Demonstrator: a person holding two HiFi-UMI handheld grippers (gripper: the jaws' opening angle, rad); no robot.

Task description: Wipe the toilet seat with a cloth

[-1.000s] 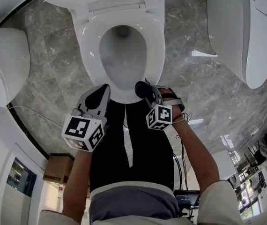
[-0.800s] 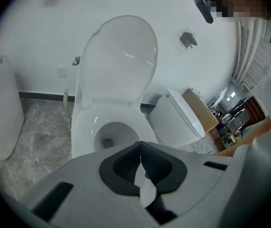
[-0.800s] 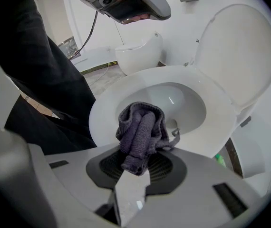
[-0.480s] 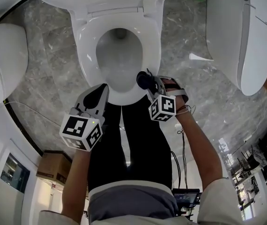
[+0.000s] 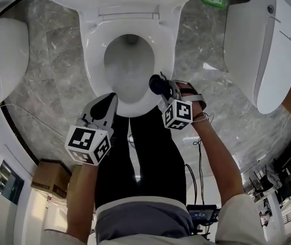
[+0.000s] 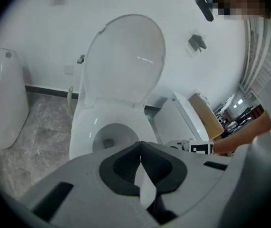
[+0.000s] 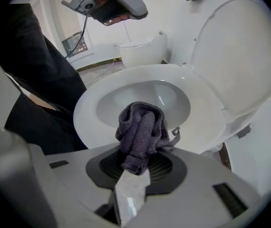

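The person stands at the front of the toilet, both forearms reaching forward and down.

**Left gripper.** The left gripper (image 5: pixel 113 97) is held just off the front left edge of the toilet seat (image 5: pixel 95 70). Its jaws are pressed together with nothing between them. It appears to be parked there to stay clear of the wiping path, since only one tool is needed for the job.

**Right gripper.** The right gripper (image 5: pixel 167 93) points steeply down at the front right part of the seat. Its jaws are clamped on the cloth (image 7: pixel 141 127), which sticks out past the jaw tips. This grip probably serves to let the cloth, not the hard jaws, meet the seat. The steep angle likely helps press the wad onto the flat ring.

**Cloth.** The cloth is dark grey-purple and soft, bunched into a thick folded wad with a loose thread or tag at one side. It sits over the seat's front right inner edge, beside the bowl (image 5: pixel 127 60). Whether it touches the seat cannot be confirmed.

**Seat.** The seat is white, glossy and lowered onto the bowl. No dirt is visible on it.

**Lid.** The lid (image 6: pixel 126 61) stands raised behind the seat, leaving the whole ring open to wiping.

**Surroundings.** Other white toilets (image 5: pixel 260 45) stand well apart on the grey marble floor (image 5: pixel 58 50).
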